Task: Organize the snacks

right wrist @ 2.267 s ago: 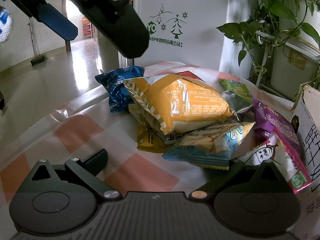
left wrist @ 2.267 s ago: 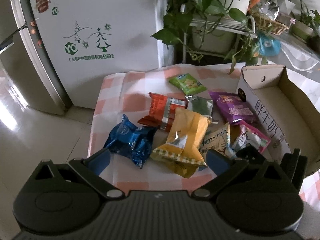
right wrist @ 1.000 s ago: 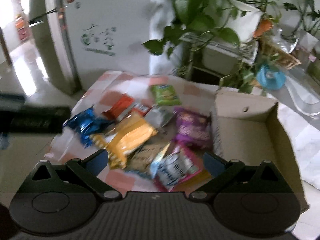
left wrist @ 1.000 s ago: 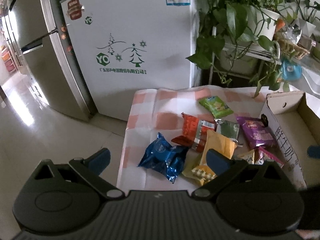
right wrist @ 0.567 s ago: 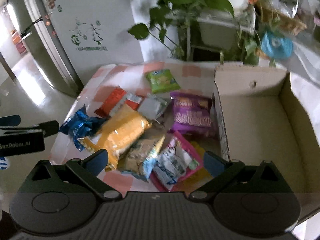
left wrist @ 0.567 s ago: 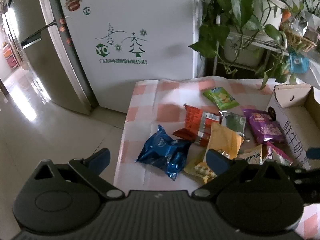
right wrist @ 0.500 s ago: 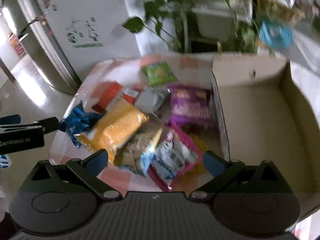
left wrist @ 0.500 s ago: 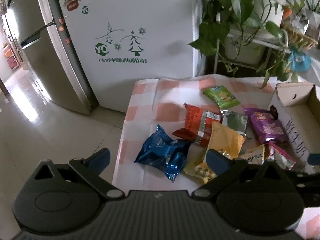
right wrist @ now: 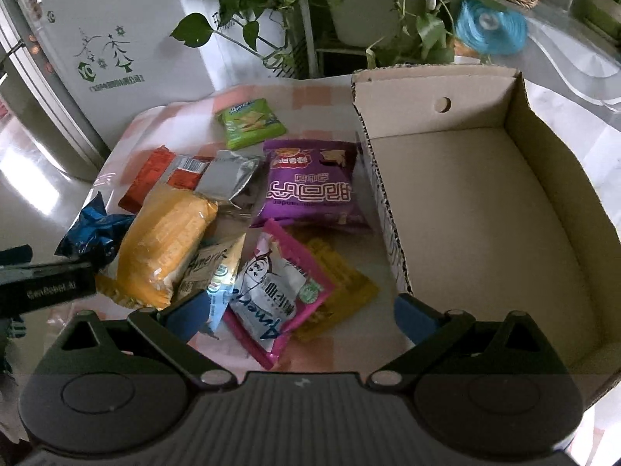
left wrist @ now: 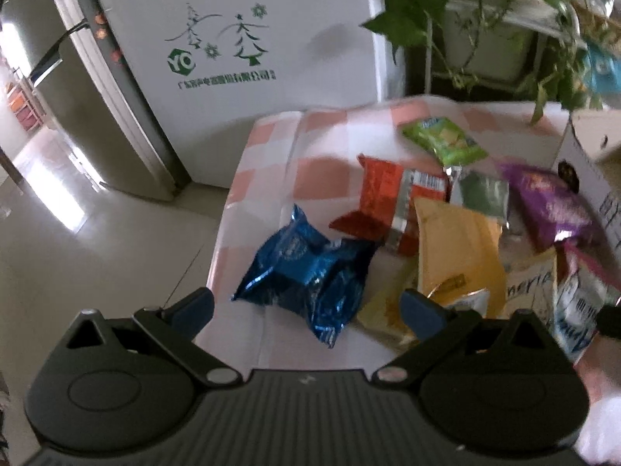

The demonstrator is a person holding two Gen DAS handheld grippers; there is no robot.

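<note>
Both grippers are spread wide with nothing between the fingers. The right gripper (right wrist: 300,312) hangs over the near edge of the snack pile, directly above the pink-edged white packet (right wrist: 277,293), which lies with its long axis running diagonally from near-left to far-right, partly on top of a flat yellow packet (right wrist: 341,287). Just past that, the purple bag (right wrist: 310,190) sits square against the wall of the cardboard box (right wrist: 392,209), its print upside down from this side. The left gripper (left wrist: 306,305) hovers above the blue foil bag (left wrist: 306,268) at the pile's left edge. Next to it the big yellow bag (left wrist: 458,248) points away toward the orange-red packet (left wrist: 382,198); the left view's a bit blurry, so I can't say whether they touch. The green packet (right wrist: 250,122) lies alone at the far end of the checked tablecloth (left wrist: 322,155).
</note>
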